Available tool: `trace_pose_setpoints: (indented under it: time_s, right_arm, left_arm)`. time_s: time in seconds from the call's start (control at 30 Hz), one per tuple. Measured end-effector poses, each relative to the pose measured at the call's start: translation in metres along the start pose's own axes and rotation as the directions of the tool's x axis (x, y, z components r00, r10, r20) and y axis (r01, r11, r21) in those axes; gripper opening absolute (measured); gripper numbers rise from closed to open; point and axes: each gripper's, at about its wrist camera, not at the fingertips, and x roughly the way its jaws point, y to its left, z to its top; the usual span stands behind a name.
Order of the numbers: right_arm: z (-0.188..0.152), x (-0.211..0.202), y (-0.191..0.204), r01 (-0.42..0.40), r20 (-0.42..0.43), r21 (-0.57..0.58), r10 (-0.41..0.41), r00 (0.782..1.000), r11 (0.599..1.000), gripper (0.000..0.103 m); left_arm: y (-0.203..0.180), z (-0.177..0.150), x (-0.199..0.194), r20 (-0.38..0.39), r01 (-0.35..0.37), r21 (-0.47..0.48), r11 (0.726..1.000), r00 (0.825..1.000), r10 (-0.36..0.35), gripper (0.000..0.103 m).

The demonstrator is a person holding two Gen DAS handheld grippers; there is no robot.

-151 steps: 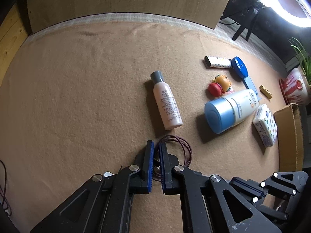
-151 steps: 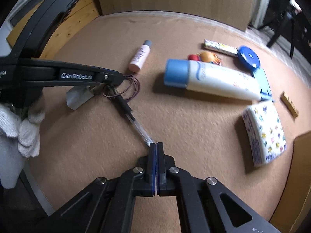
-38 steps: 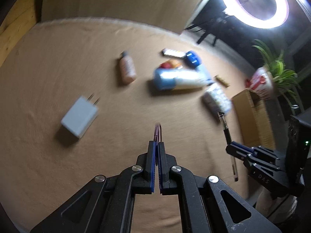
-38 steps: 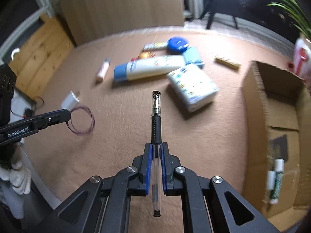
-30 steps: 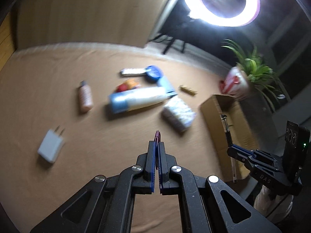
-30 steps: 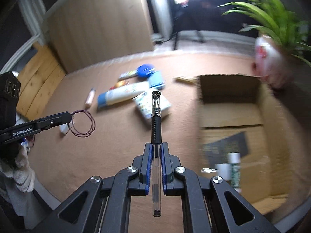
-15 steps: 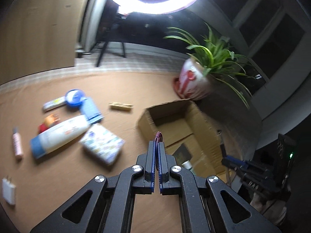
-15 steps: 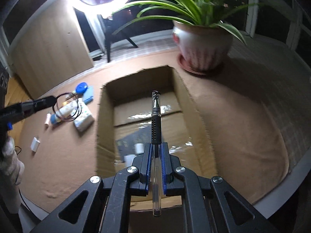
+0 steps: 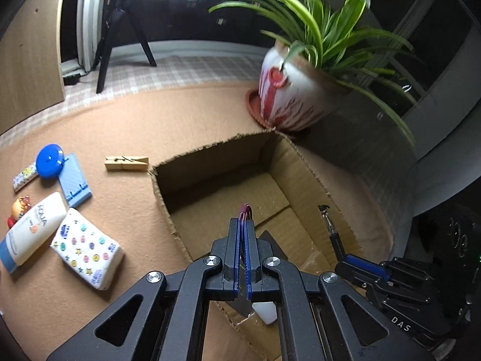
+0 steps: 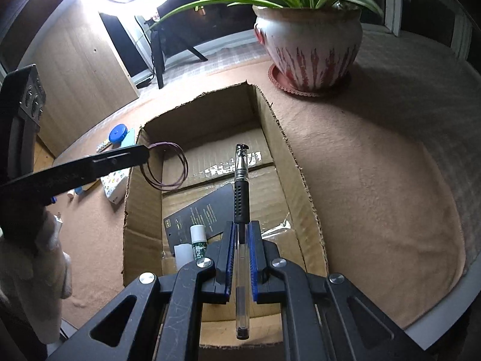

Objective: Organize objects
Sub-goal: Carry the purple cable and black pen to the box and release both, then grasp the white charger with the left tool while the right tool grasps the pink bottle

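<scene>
Cardboard box [image 10: 300,180] beside potted plant [image 10: 309,45]

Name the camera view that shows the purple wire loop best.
The right wrist view: the purple wire loop hangs open in full from the left gripper over the cardboard box. The left wrist view shows only its edge poking past the shut jaws.
</scene>
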Motion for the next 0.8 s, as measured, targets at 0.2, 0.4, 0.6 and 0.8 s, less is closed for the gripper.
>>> trace_pose_setpoints:
  time_s: [0.2, 0.4, 0.6, 0.8]
  right_arm:
    - [0.002, 0.0, 0.004, 0.02, 0.008, -0.02, -0.019, 1.0, 1.0, 0.031]
    - [0.0, -0.01, 0.01, 0.019, 0.042, -0.026, -0.017, 0.999, 0.999, 0.054]
    - [0.001, -0.014, 0.02, -0.014, 0.049, -0.009, 0.015, 0.999, 1.0, 0.054]
    - [0.006, -0.014, 0.046, -0.05, 0.056, -0.032, 0.052, 0.997, 0.998, 0.054]
  left_arm:
    - [0.0, -0.002, 0.006, -0.026, -0.011, 0.001, 1.0, 1.0, 0.011, 0.015]
    - [0.01, -0.008, -0.008, -0.004, -0.01, -0.019, 1.0, 1.0, 0.01, 0.041]
    - [0.031, -0.017, -0.029, 0.012, -0.016, -0.053, 0.998, 1.0, 0.016, 0.041]
    - [0.065, -0.034, -0.057, 0.026, -0.057, -0.098, 0.994, 0.998, 0.059, 0.041]
